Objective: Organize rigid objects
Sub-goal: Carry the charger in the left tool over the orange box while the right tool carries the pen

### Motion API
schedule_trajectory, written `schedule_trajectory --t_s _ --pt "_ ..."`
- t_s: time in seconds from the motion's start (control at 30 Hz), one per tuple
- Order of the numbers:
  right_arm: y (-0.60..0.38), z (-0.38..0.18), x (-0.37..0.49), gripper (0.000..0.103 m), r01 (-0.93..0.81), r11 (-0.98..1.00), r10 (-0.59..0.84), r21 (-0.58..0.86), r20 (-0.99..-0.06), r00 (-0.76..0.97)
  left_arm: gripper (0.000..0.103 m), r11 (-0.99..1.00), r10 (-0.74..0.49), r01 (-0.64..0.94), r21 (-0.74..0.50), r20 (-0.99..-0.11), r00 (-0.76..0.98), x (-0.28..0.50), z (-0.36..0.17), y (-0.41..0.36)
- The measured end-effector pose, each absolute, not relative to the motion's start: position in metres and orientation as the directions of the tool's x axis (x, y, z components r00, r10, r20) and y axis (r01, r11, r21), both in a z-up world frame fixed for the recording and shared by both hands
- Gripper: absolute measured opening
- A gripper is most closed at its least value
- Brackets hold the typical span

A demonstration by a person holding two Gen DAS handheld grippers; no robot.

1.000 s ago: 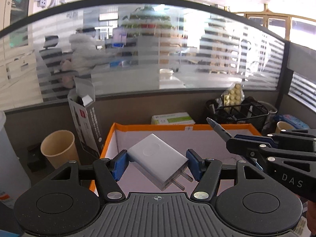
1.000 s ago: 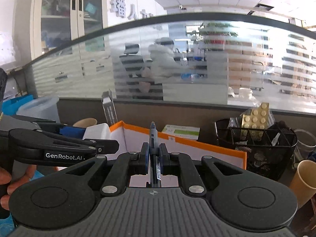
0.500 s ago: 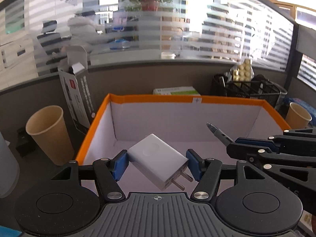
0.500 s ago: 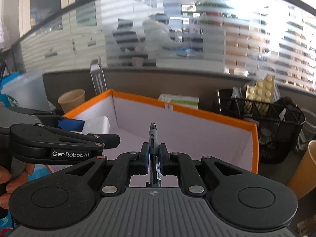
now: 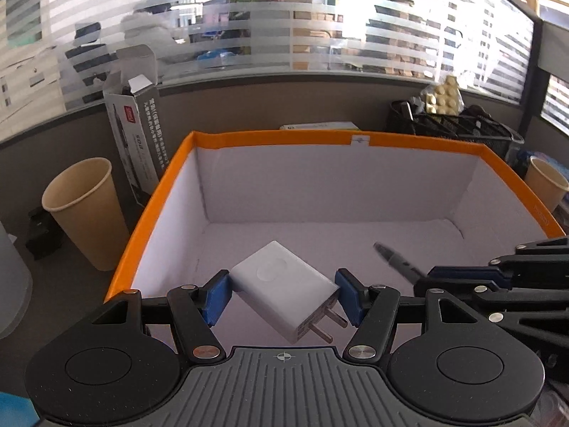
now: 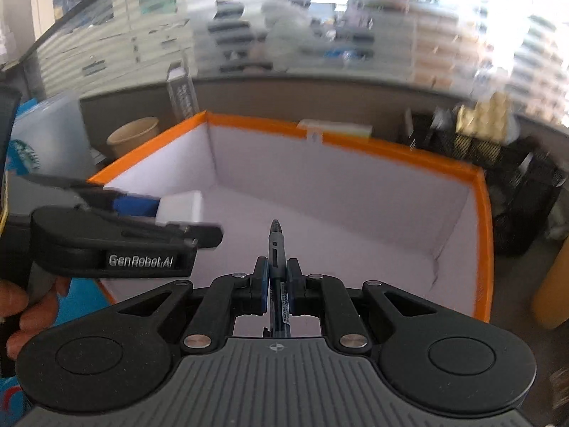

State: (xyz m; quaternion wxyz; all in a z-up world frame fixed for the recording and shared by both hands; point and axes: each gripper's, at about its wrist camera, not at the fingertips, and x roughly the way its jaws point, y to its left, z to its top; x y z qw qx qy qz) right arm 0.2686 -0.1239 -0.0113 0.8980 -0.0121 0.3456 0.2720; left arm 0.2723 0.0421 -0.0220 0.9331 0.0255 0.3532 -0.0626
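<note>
A: While both loads hang over the orange-rimmed box (image 5: pixel 419 140), status: left gripper (image 5: pixel 282 293) is about half open with its blue pads clamped on the white charger (image 5: pixel 284 284), held cornerwise, prongs toward the camera. Right gripper (image 6: pixel 276 284) is pinched fully down on the pen (image 6: pixel 275 245), tip pointing into the box.

B: Risks?

A: Charger is gripped on its corners, so it could twist out and land prongs-first. Pen may roll on the bare white floor once let go. The two grippers sit close side by side, so they could knock each other on release.

B: Surroundings?

A: Grey desk. Paper cup (image 5: pixel 85 210) and a tall carton (image 5: pixel 137 135) are at the box's left edge, a wire basket (image 5: pixel 458 128) behind its far right corner. Frosted striped glass partition behind, office beyond.
</note>
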Motion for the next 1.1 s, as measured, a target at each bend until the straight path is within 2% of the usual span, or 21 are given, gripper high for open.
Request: schedule_trajectory --t_s 0.07,0.23,1.1 --pt "-0.13 -0.012 0.274 0.01 -0.511 0.831 0.518 0.222 -0.645 0.563 0.063 0.99 -0.099 0.141 0.009 -0.668 0.738 0.269 -0.022 0.04" --pt "-0.135 -0.012 0.28 0.01 -0.535 0.808 0.538 0.247 -0.677 0.502 0.063 0.987 -0.105 0.159 0.02 -0.671 0.734 0.256 -0.021 0.034" --pt "-0.138 -0.014 0.246 0.01 -0.611 0.756 0.547 0.235 -0.739 0.393 0.063 0.986 -0.118 0.169 0.006 -0.691 0.713 0.204 -0.019 0.025"
